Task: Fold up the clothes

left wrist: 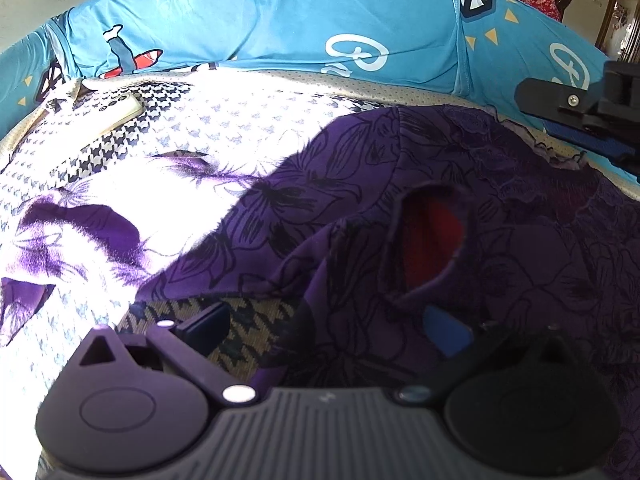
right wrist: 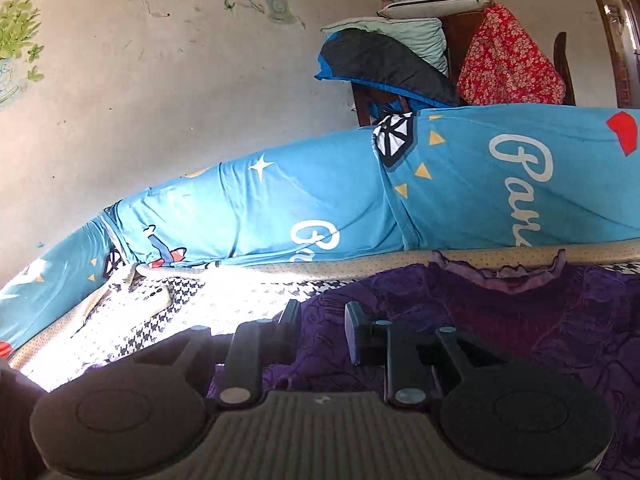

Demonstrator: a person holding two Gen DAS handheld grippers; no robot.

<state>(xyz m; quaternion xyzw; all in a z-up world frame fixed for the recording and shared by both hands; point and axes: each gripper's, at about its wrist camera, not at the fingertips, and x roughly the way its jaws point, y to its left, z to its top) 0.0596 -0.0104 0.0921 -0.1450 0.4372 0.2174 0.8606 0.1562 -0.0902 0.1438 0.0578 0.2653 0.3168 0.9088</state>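
Observation:
A purple garment (left wrist: 360, 184) with black flower outlines lies crumpled on the houndstooth bed cover (left wrist: 200, 120). An opening in it shows red cloth (left wrist: 432, 240) inside. My left gripper (left wrist: 324, 330) is open wide at the garment's near edge, and folds of purple cloth lie between its fingers. My right gripper (left wrist: 576, 120) hovers at the garment's far right, near its frilled edge. In the right wrist view its fingers (right wrist: 322, 324) stand a narrow gap apart over the purple garment (right wrist: 520, 320), with no cloth clearly pinched.
A long blue printed bolster (left wrist: 280, 20) (right wrist: 280, 200) runs along the bed's far side against the wall. A white phone-like object (left wrist: 112, 114) (right wrist: 148, 300) lies at the back left. A chair with red floral cloth (right wrist: 508, 64) and pillows stands beyond.

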